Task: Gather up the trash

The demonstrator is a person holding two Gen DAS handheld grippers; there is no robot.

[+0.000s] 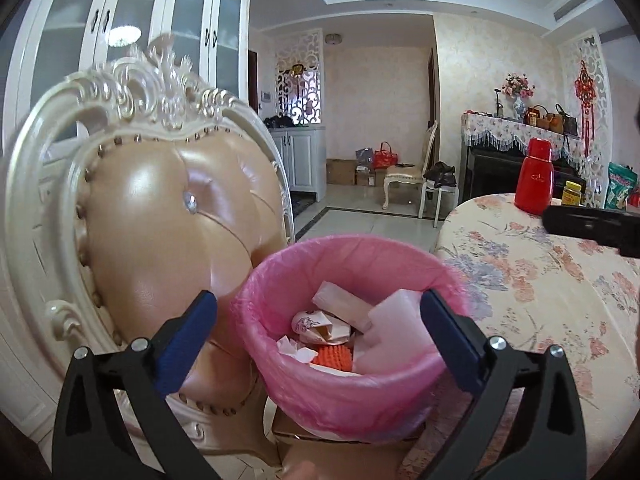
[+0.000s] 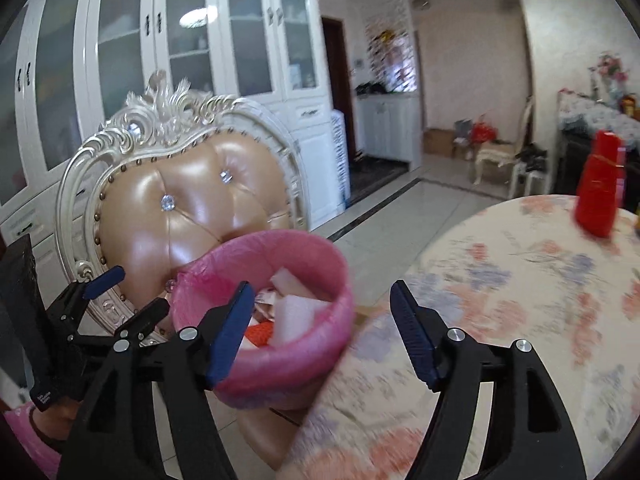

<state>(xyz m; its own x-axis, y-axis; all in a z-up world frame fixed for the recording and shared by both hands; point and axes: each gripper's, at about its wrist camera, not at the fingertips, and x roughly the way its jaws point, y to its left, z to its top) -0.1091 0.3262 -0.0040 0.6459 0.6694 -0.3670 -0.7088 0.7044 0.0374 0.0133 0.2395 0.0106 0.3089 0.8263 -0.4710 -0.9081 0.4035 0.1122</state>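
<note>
left hand-held gripper (image 1: 319, 302) | right hand-held gripper (image 2: 322, 294) | black frames | blue pads | silver screws

Blurred across the right wrist view: floral tablecloth (image 2: 500, 320), red flask (image 2: 602, 188) near the table's far edge, shelf clutter at the far right. Cut off by the bottom edge in both views: bases of both grippers' arms. Hidden behind the pink-lined bin (image 1: 352, 320): chair seat (image 1: 224, 376) under it, table's near-left edge. Half buried under foam pieces: orange item (image 1: 332, 358), kind unclear. Too small to read: label on yellow jar (image 1: 571, 194).
</note>
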